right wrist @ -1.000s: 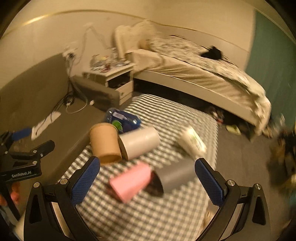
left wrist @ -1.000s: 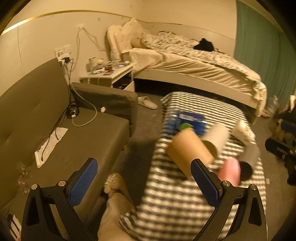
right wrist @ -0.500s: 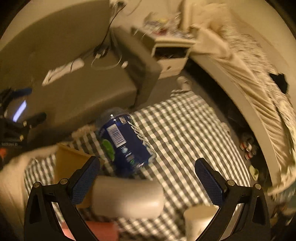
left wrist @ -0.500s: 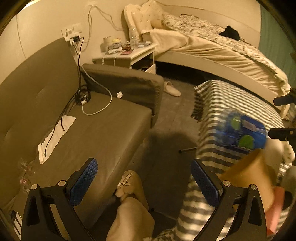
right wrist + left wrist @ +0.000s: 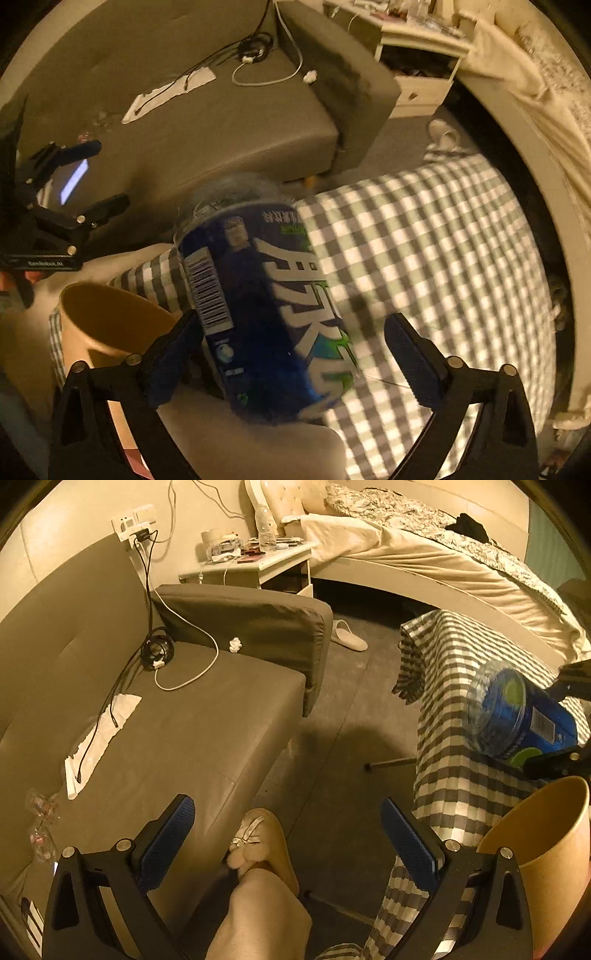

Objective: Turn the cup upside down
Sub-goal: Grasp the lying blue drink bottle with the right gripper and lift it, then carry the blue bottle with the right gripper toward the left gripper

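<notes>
A clear plastic cup with a blue label (image 5: 266, 314) lies on its side on the checked tablecloth (image 5: 443, 258), its rim toward the table's sofa-side edge. My right gripper (image 5: 291, 360) is open and straddles this cup, one finger on each side. A brown paper cup (image 5: 110, 321) stands mouth up just left of it. A white cup (image 5: 251, 443) lies on its side below. In the left wrist view the blue cup (image 5: 517, 720) and brown cup (image 5: 535, 849) sit at the right edge. My left gripper (image 5: 286, 843) is open and empty, off the table over a person's leg.
A grey sofa (image 5: 166, 709) with cables and paper on it stands left of the table. A slippered foot (image 5: 262, 845) rests on the floor between the two. A nightstand (image 5: 258, 561) and a bed (image 5: 424, 554) fill the back. A sliver of pink cup (image 5: 135, 467) shows at the bottom.
My right gripper has dropped forward onto the table and now straddles the blue-labelled cup. My left gripper has swung left, off the table toward the sofa and floor.
</notes>
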